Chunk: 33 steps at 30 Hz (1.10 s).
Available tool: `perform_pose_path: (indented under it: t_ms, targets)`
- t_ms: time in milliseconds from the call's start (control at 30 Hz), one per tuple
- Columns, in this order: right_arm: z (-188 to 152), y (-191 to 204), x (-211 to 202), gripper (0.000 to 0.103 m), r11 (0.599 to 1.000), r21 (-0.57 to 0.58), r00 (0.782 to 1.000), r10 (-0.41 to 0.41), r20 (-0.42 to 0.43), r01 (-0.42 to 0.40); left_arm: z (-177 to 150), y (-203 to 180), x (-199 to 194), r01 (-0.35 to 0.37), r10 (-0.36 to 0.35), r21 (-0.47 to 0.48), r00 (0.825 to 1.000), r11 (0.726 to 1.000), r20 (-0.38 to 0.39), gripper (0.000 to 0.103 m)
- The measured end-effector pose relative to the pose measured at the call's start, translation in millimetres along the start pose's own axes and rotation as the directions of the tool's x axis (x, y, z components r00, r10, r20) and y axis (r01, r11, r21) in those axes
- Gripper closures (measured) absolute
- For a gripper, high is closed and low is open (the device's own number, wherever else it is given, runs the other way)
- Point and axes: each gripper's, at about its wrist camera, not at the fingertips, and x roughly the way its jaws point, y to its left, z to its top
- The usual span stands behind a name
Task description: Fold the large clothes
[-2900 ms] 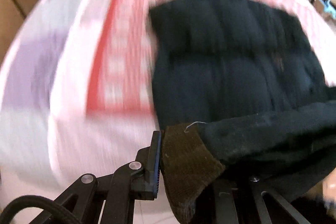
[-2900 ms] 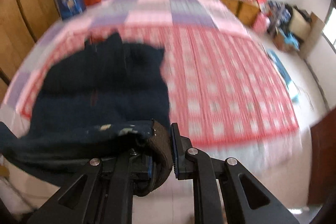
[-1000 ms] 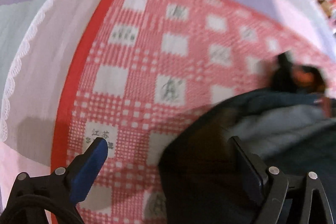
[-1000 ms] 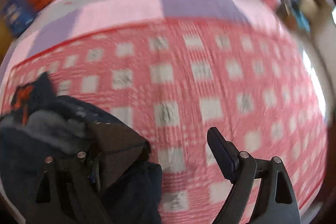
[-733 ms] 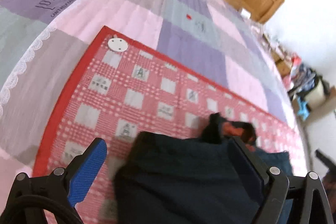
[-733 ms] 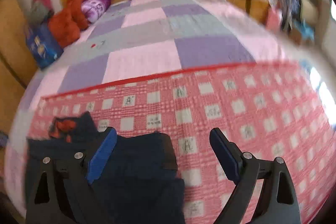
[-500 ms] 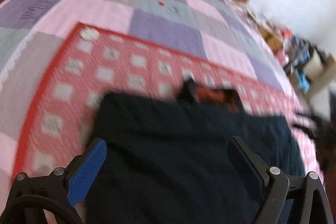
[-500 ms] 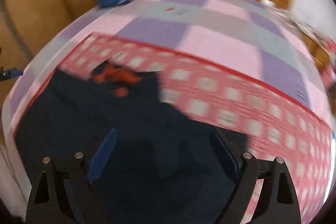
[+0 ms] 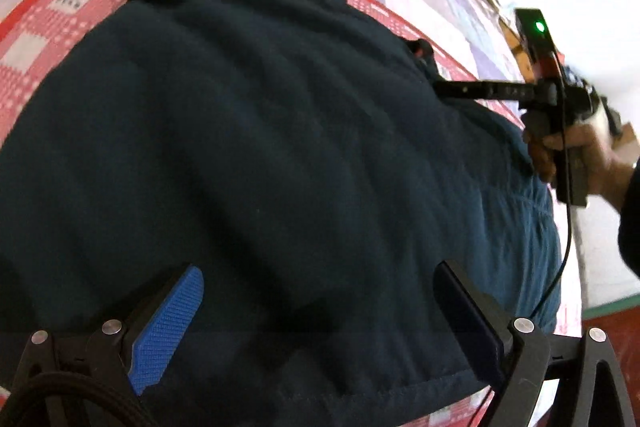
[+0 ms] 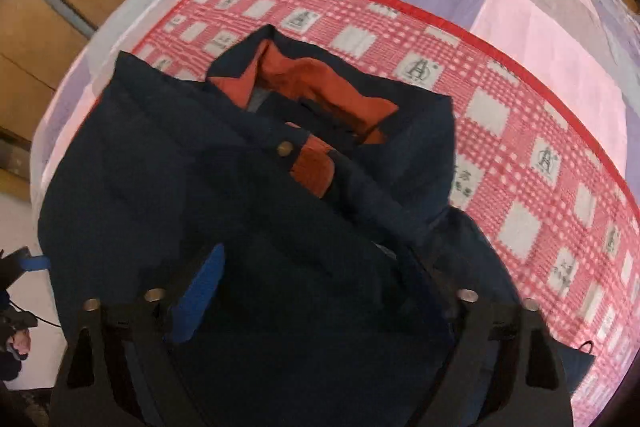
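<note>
Below, dark jacket (image 10: 240, 187) on checked mat (image 10: 520, 155); left gripper (image 9: 316, 303) jaws wide apart, right gripper (image 10: 320, 291) jaws closing, nothing pinched.

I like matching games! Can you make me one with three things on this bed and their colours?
Things:
1. jacket
2. collar lining
3. checked mat

Colours:
A. red and white
B. dark navy
C. rusty orange

Pairs: 1-B, 2-C, 3-A
</note>
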Motion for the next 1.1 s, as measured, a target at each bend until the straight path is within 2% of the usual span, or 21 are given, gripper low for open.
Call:
perform_pose_path:
  t_ms: [33, 67, 100, 167, 233, 333, 367, 400, 433, 500, 567, 633, 733, 767, 833, 867, 933, 1000, 1067, 1100]
  targets:
    - [-2.5, 2.8, -1.9, 0.082, 1.000, -0.021, 1.000, -0.011, 0.019, 0.012, -2.2, 0.5, -0.3, -0.004, 0.004, 0.003, 1.000, 1.000, 0.007, 0.007]
    - [-5.2, 5.3, -4.7, 0.090, 0.998, -0.041, 0.998, -0.050, 0.034, 0.051, -1.9, 0.5, -1.6, -0.013, 0.013, 0.008, 1.000, 1.000, 0.014, 0.007]
    - [-7.5, 5.9, -7.9, 0.098, 0.997, -0.047, 0.998, -0.052, 0.048, 0.054, -1.1, 0.9, -2.8, -0.020, 0.019, 0.013, 1.000, 1.000, 0.019, 0.007]
    - [-11.4, 7.8, -14.8, 0.101, 0.996, -0.055, 0.995, -0.065, 0.071, 0.069, -2.5, 1.7, -2.7, -0.026, 0.026, 0.014, 0.999, 1.000, 0.022, 0.007]
    - [-16.2, 16.6, -28.6, 0.102, 0.988, -0.086, 0.986, -0.117, 0.123, 0.127, -1.6, 4.0, -1.5, -0.031, 0.031, 0.008, 0.999, 0.999, 0.023, 0.007]
    - [-14.4, 24.5, -55.7, 0.103, 0.968, -0.070, 0.942, -0.216, 0.257, 0.241, 1.7, 2.2, -0.6, -0.034, 0.033, 0.010, 0.999, 0.999, 0.034, 0.007]
    - [-9.5, 22.4, -63.3, 0.103, 0.957, -0.048, 0.922, -0.260, 0.285, 0.285, 3.5, 0.7, 0.5, -0.033, 0.032, 0.017, 0.999, 0.999, 0.036, 0.007]
    - [-0.9, 15.6, -67.9, 0.103, 0.938, -0.013, 0.894, -0.327, 0.307, 0.348, 6.3, -2.4, 2.6, -0.034, 0.033, 0.030, 0.999, 0.999, 0.034, 0.007]
    - [6.8, 6.6, -68.8, 0.103, 0.930, 0.020, 0.885, -0.355, 0.302, 0.367, 8.0, -3.5, 3.3, -0.036, 0.034, 0.042, 0.999, 0.998, 0.033, 0.007]
    - [19.2, -16.0, -64.4, 0.103, 0.959, 0.080, 0.924, -0.284, 0.257, 0.273, 14.5, -11.9, 10.1, -0.035, 0.033, 0.073, 0.999, 0.997, 0.031, 0.007]
    - [14.1, -12.4, -73.2, 0.103, 0.968, 0.089, 0.925, -0.250, 0.286, 0.234, 19.2, -20.1, 16.3, -0.030, 0.027, 0.093, 0.999, 0.995, 0.027, 0.007]
    - [1.0, -3.7, -82.5, 0.103, 0.984, 0.085, 0.937, -0.173, 0.302, 0.155, 21.5, -26.4, 20.9, -0.016, 0.013, 0.105, 1.000, 0.994, 0.028, 0.007]
    - [-25.1, 17.8, -82.6, 0.096, 0.992, 0.055, 0.963, -0.127, 0.237, 0.118, 17.0, -32.5, 24.8, -0.007, 0.004, 0.114, 1.000, 0.993, 0.029, 0.007]
    - [-37.8, 26.4, -79.6, 0.094, 0.996, 0.068, 0.974, -0.074, 0.212, 0.061, 13.7, -33.9, 26.8, -0.014, 0.011, 0.118, 1.000, 0.993, 0.027, 0.007]
    - [-62.1, 45.4, -79.3, 0.092, 0.996, 0.085, 0.979, 0.022, 0.205, -0.040, 8.5, -37.2, 30.3, -0.030, 0.027, 0.132, 0.999, 0.991, 0.027, 0.007]
    - [-75.5, 59.0, -79.9, 0.092, 0.996, 0.070, 0.977, 0.037, 0.209, -0.053, 5.6, -39.6, 33.2, -0.037, 0.034, 0.143, 0.999, 0.989, 0.026, 0.007]
    - [-97.3, 85.0, -75.7, 0.092, 1.000, 0.021, 0.979, -0.003, 0.202, -0.002, 2.1, -42.7, 40.8, -0.071, 0.067, 0.177, 0.997, 0.982, 0.027, 0.007]
    - [-115.6, 101.4, -59.1, 0.091, 0.991, -0.029, 0.977, -0.122, 0.175, 0.129, 1.4, -43.8, 52.1, -0.101, 0.099, 0.217, 0.995, 0.971, 0.021, 0.006]
    - [-119.6, 93.4, -45.2, 0.092, 0.983, -0.011, 0.966, -0.177, 0.186, 0.182, 5.5, -46.1, 65.6, -0.138, 0.134, 0.260, 0.990, 0.956, 0.031, 0.002]
    - [-112.5, 81.6, -37.9, 0.098, 0.979, 0.029, 0.962, -0.205, 0.181, 0.204, 8.7, -47.7, 71.6, -0.153, 0.148, 0.278, 0.988, 0.948, 0.039, 0.002]
